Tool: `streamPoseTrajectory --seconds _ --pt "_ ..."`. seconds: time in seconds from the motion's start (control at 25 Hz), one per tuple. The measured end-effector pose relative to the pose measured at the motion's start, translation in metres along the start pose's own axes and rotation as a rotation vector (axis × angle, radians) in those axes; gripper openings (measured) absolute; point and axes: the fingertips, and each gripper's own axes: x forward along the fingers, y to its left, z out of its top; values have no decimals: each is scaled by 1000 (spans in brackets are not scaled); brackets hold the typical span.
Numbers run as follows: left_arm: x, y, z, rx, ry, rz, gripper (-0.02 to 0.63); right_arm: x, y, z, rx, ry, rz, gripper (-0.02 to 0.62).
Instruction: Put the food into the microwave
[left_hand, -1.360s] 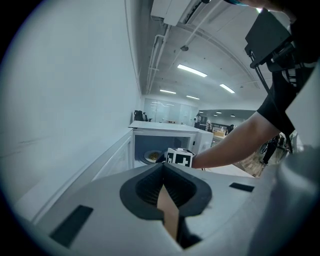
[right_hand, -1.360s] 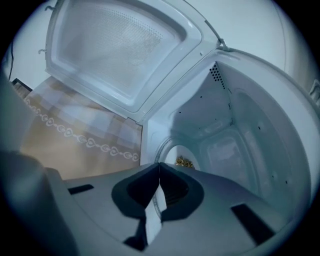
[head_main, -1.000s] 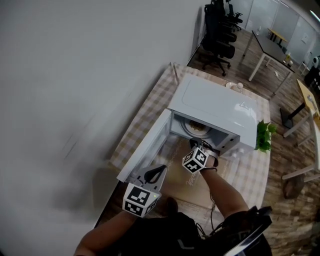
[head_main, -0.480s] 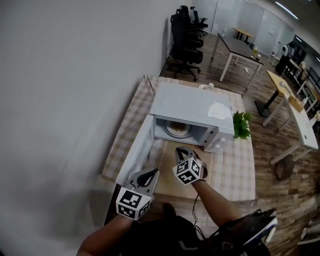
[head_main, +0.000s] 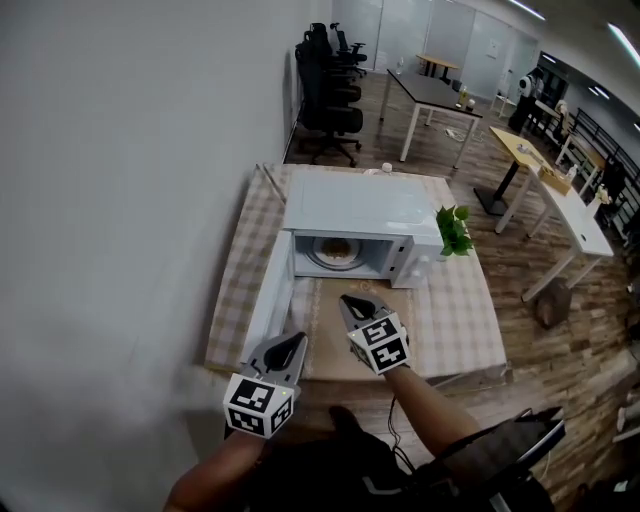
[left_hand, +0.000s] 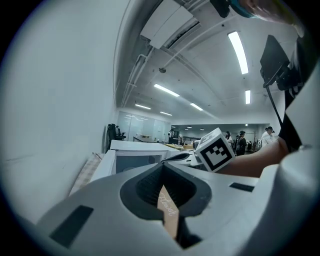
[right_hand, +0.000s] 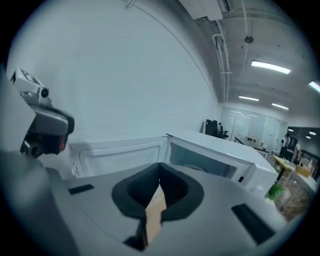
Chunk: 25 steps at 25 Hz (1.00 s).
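White microwave (head_main: 360, 205) on the checked table (head_main: 232, 300), door (head_main: 268, 300) swung wide to the left, with the plate of food (head_main: 335, 250) lying inside on the turntable, so apparently loaded and waiting only for closing. Left hand-held gripper (head_main: 296, 340) and right hand-held gripper (head_main: 346, 298) both pinched shut on nothing, hovering over the brown mat (head_main: 325, 345) before the opening, well apart from the plate. Left one near the door's free edge, probably well placed for pushing it closed.

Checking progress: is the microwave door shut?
No, the microwave door stands swung open, leaving the plate inside visible.
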Motion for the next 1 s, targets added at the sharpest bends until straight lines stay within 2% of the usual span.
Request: streamPoseTrajectory --seconds 0.2,0.44,0.68,1.0 --pt "-26 9 12 10 -28 5 9 -32 25 30 157 -97 -6 8" --pt "-45 25 22 20 -62 2 8 -60 43 49 259 -176 -38 8" --pt "-45 21 19 17 -54 -1 9 -69 44 49 287 -192 -43 8" --pt "-34 19 32 8 -55 65 9 -90 26 57 282 -232 -16 8"
